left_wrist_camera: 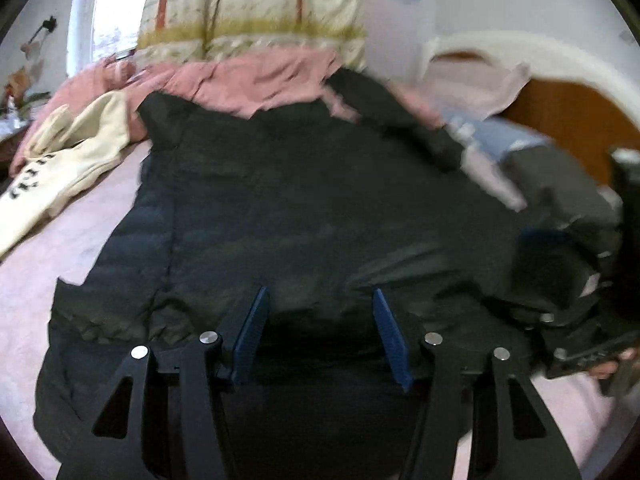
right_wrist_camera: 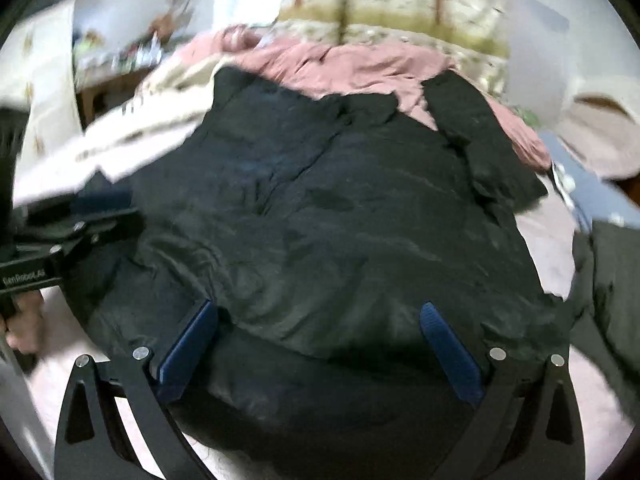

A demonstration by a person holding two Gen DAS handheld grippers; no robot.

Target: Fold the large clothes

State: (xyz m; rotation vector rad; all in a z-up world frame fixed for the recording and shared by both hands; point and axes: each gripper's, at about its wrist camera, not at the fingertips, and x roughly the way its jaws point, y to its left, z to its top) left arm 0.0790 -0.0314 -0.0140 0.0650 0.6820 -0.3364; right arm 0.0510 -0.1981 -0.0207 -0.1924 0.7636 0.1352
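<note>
Showing cream garment [left_wrist_camera: 76,152] clearly: left view; right view blurred.

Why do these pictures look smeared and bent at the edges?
Left wrist view: fisheye bends the edges; the window glares white and the black jacket is smeared. Right wrist view: heavier motion blur, worst on the cream garment; the jacket's folds barely show.

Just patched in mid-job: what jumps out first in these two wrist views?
A big black jacket spread flat across the pink bed fills the middle of both views. Both sets of tongs, left and right, stand open over its near hem. A cream garment lies left of the jacket, a rumpled pink blanket behind it.
</note>
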